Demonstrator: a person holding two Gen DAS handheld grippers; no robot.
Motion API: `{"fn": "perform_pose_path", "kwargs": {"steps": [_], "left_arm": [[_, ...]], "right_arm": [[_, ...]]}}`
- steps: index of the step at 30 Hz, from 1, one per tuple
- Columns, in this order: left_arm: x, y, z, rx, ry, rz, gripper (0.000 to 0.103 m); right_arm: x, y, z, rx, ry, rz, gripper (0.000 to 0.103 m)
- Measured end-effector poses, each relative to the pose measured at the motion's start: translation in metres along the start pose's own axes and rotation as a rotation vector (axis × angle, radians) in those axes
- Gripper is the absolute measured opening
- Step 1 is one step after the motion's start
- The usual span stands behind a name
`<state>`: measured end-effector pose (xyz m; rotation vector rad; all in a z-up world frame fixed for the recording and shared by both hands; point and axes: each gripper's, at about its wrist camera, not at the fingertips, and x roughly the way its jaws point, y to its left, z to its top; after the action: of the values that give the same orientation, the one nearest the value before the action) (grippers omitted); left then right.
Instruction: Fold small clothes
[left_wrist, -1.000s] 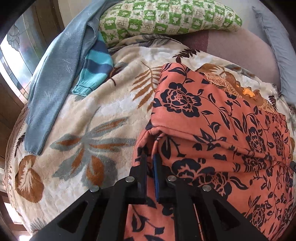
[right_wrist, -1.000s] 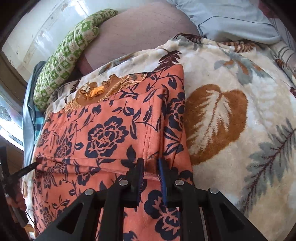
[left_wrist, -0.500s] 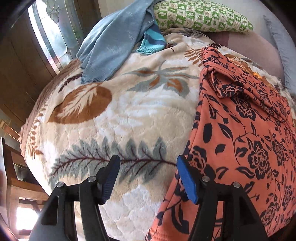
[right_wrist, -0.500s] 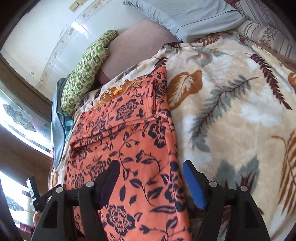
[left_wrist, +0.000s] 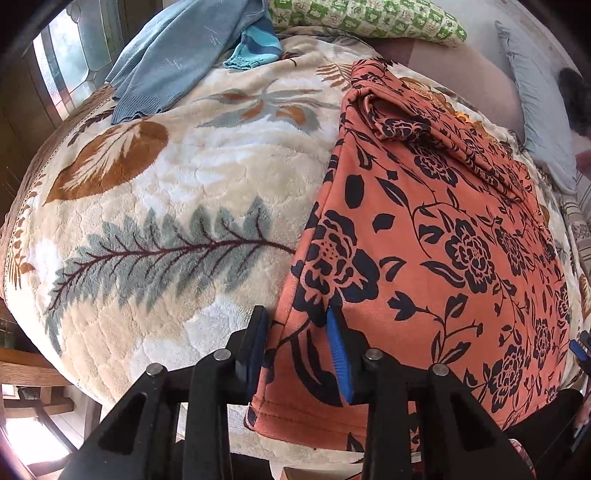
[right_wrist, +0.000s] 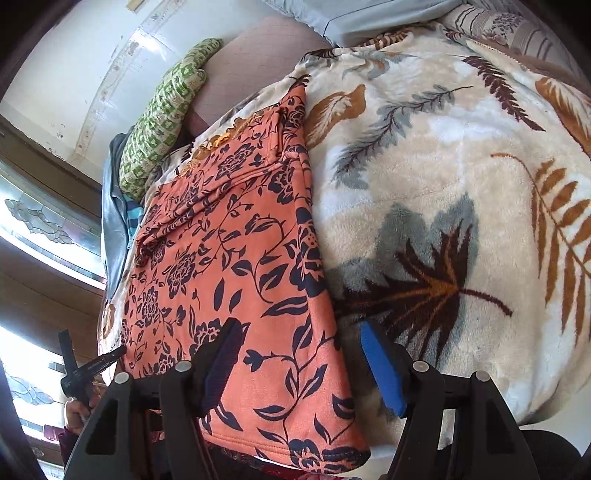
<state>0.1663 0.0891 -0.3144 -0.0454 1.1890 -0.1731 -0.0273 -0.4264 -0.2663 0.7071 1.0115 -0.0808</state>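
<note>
An orange garment with a dark floral print (left_wrist: 436, 236) lies spread flat on a cream blanket patterned with leaves (left_wrist: 177, 206), its hemmed lower edge reaching the near edge of the bed; toward the far end a part of the cloth is folded over on itself in a rumpled band. The left gripper (left_wrist: 297, 350) points steeply down over the garment's near left corner: its two blue-padded jaws straddle the side edge of the cloth and are closing, with the fabric between them, though the pads do not look pressed onto it. The right gripper (right_wrist: 304, 363) hangs over the opposite near corner, its jaws spread wide and drawing in slightly; the left pad sits above the orange cloth and the right pad above the bare blanket, so the garment's right edge runs between them without being pinched. In the right wrist view the left gripper shows small at the lower left, held by a hand (right_wrist: 75, 411). Beyond the garment lie a light blue sweater (left_wrist: 173, 55) with a striped turquoise cuff (left_wrist: 255, 50) beside it, a green checked pillow (left_wrist: 369, 18) and a pale grey-blue pillow (left_wrist: 539, 122)
</note>
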Motion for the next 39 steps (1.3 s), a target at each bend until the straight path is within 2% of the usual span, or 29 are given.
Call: {"fn": "perform_pose_path", "kwargs": {"steps": [5,10,11,12,13,14,15,17,19,23,27,28,31,34,36,38,39], "left_arm": [[-0.002,0.000,-0.002,0.004,0.017,0.020,0.035],[-0.011,-0.014,-0.014,0.058,0.018,-0.009,0.035],[-0.012,-0.014,-0.016,0.051,0.026,-0.024,0.032],[-0.012,-0.013,-0.017,0.040,0.033,-0.040,0.018],[-0.012,-0.013,-0.018,0.033,0.036,-0.053,0.012],[-0.012,-0.013,-0.019,0.031,0.035,-0.057,0.010],[-0.012,-0.012,-0.019,0.028,0.031,-0.056,0.008],[-0.014,-0.011,-0.019,0.022,0.021,-0.064,0.006],[-0.019,-0.009,-0.018,0.022,0.008,-0.083,0.006],[-0.031,-0.002,-0.007,-0.025,-0.009,-0.179,0.006],[-0.046,0.006,0.007,-0.063,-0.040,-0.269,0.006],[-0.048,0.006,0.011,-0.066,-0.049,-0.276,0.006],[-0.051,0.005,0.013,-0.045,-0.055,-0.254,0.006],[-0.041,0.003,0.007,-0.010,-0.007,-0.192,0.007],[-0.031,0.008,0.000,-0.022,0.030,-0.164,0.008],[-0.020,0.009,-0.005,-0.024,0.073,-0.122,0.014],[-0.017,0.009,-0.007,-0.027,0.085,-0.104,0.021]], "right_arm": [[0.001,-0.005,-0.007,0.020,0.017,-0.028,0.070],[0.018,-0.003,-0.019,0.018,0.105,-0.034,0.070],[0.022,-0.001,-0.024,0.013,0.123,-0.041,0.069],[0.024,0.002,-0.028,0.002,0.128,-0.047,0.067],[0.025,0.004,-0.032,-0.017,0.121,-0.065,0.063],[0.025,0.007,-0.034,-0.036,0.119,-0.086,0.048],[0.027,0.009,-0.036,-0.045,0.131,-0.094,0.025],[0.026,0.012,-0.038,-0.048,0.139,-0.096,0.010],[0.020,0.020,-0.038,-0.073,0.133,-0.077,0.008],[-0.002,0.036,-0.026,-0.075,0.097,0.069,0.008],[-0.026,0.045,-0.004,-0.022,0.003,0.334,0.008],[-0.029,0.046,0.001,-0.012,-0.014,0.373,0.008],[-0.021,0.044,0.009,0.011,-0.005,0.350,0.008],[0.000,0.036,0.005,0.002,0.078,0.192,0.008],[0.011,0.027,-0.006,0.000,0.129,0.141,0.008],[0.018,0.016,-0.014,0.031,0.167,0.137,0.010],[0.021,0.012,-0.017,0.048,0.174,0.124,0.012]]}}
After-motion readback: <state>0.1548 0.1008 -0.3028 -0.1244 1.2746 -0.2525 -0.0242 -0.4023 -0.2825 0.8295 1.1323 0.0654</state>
